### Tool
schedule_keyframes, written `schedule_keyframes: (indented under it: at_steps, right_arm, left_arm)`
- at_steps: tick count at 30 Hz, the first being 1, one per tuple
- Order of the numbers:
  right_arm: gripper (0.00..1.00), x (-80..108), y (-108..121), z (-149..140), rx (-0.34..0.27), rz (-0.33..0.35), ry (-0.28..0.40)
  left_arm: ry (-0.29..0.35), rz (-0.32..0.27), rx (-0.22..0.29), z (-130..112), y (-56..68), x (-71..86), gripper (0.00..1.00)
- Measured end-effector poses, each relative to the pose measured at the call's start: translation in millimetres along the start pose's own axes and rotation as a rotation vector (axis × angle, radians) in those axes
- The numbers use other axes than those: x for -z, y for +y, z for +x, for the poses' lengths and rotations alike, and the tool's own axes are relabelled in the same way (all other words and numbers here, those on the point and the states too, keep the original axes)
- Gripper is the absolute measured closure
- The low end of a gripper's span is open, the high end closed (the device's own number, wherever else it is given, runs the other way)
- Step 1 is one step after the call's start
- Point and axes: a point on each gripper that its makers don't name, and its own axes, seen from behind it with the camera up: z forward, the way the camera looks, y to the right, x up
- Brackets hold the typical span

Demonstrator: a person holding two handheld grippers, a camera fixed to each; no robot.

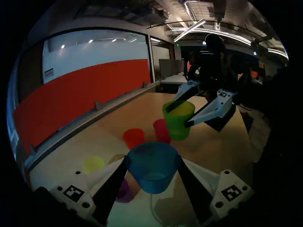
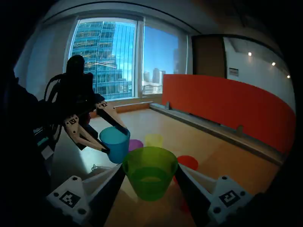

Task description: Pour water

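Hovering over wooden table [image 1: 125,113] by orange wall [image 1: 75,94], left fingers [image 1: 111,183] clamp blue cup [image 1: 153,170], right fingers [image 2: 110,189] green cup [image 2: 150,174].

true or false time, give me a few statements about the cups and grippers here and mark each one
1. The left gripper is shut on a blue cup. True.
2. The right gripper holds a red cup. False: it holds a green cup.
3. A yellow cup stands on the wooden table. True.
4. The green cup is turned upside down. False: it is upright, mouth up.
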Motion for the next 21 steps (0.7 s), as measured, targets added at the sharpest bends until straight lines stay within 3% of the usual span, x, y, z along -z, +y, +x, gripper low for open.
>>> schedule_keyframes:
  at_steps: [21]
  right_arm:
    - [0.09,-6.8,2,-45,-0.012,0.019,-0.094]
  left_arm:
    - [-0.137,-0.081,-0.05,-53,20.2,-25.0,0.1]
